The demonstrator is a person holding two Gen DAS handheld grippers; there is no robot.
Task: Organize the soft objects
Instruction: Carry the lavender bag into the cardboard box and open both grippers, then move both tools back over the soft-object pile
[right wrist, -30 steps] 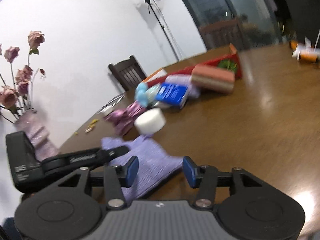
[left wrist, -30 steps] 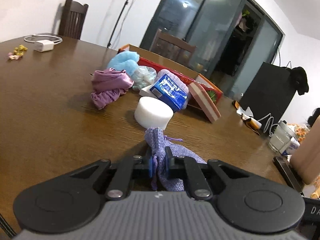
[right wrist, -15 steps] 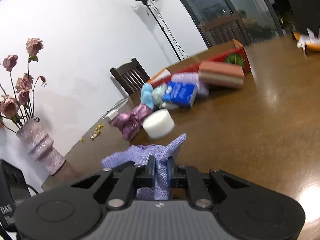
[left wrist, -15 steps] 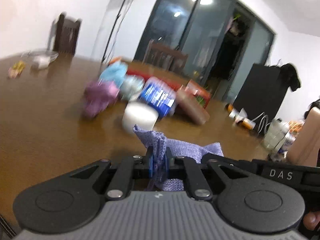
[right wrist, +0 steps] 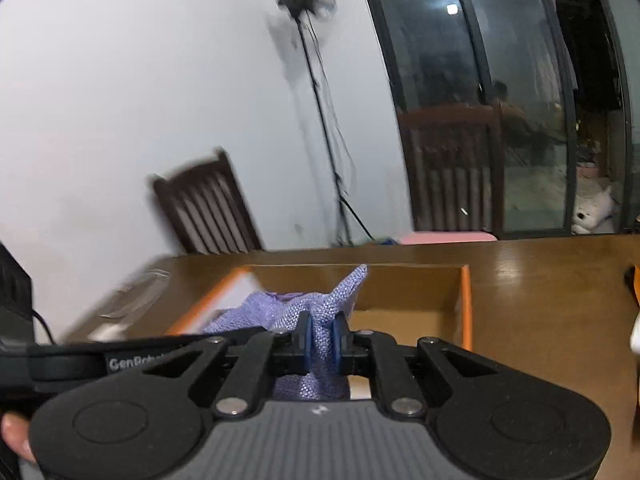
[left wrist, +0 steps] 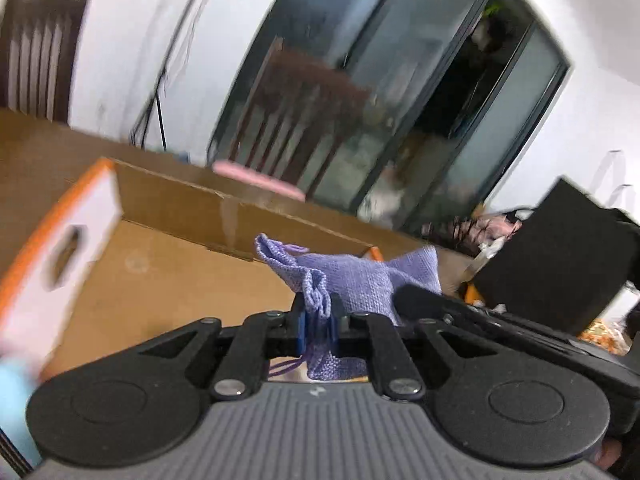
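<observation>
Both grippers hold one purple knitted drawstring pouch stretched between them in the air. My left gripper is shut on its gathered mouth end. My right gripper is shut on the other end of the pouch. The pouch hangs over an open cardboard box with orange edges and a white end flap; the box also shows in the right wrist view. The right gripper's body lies beside the left one. Both views are motion-blurred.
The box sits on a brown wooden table. A pale blue soft thing shows at the lower left edge. A black box stands at the right. Dark chairs and a light stand stand behind the table.
Both grippers have carried the pouch away from the pile of soft objects and over the open cardboard box. The right gripper closed on the pouch a second ago and still holds it.
</observation>
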